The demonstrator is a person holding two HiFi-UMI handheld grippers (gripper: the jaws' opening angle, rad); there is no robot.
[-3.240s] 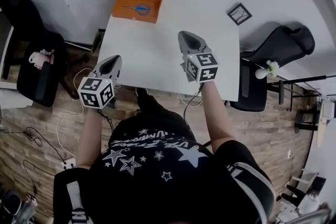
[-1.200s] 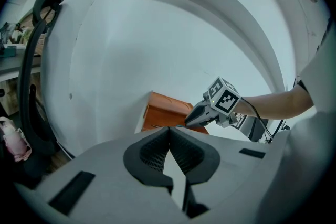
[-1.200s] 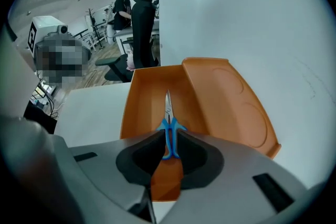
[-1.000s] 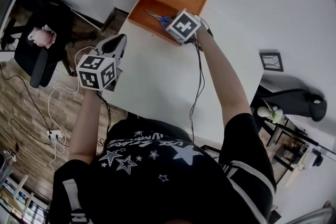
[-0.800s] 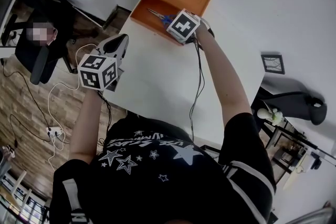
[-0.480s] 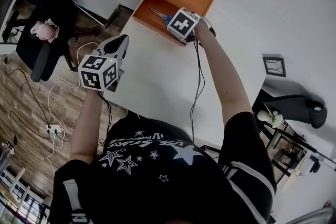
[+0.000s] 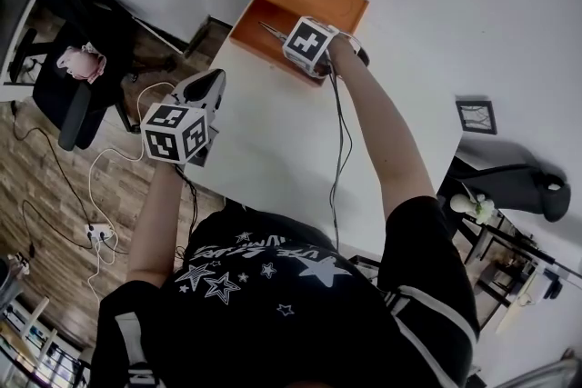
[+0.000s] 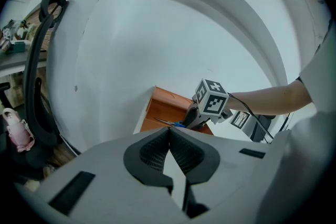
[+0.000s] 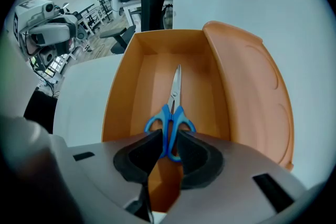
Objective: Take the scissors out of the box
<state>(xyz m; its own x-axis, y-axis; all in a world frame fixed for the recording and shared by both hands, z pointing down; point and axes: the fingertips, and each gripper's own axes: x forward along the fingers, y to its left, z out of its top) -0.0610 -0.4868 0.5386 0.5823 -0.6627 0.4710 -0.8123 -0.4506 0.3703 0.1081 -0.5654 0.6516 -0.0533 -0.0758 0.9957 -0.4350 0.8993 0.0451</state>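
Right gripper: you hold it pointing straight down into the box, so its jaws straddle the handles from above. They are closing, and the pads look to be just meeting the blue plastic.
Blue-handled steel scissors: lying flat on the box floor, blades shut and aimed at the far wall. This leaves the handles nearest you as the easy hold.
Open orange box: at the far edge of the white table, its lid folded back.
Left gripper: jaws together on nothing, parked near the table's near edge, clear of your reach.
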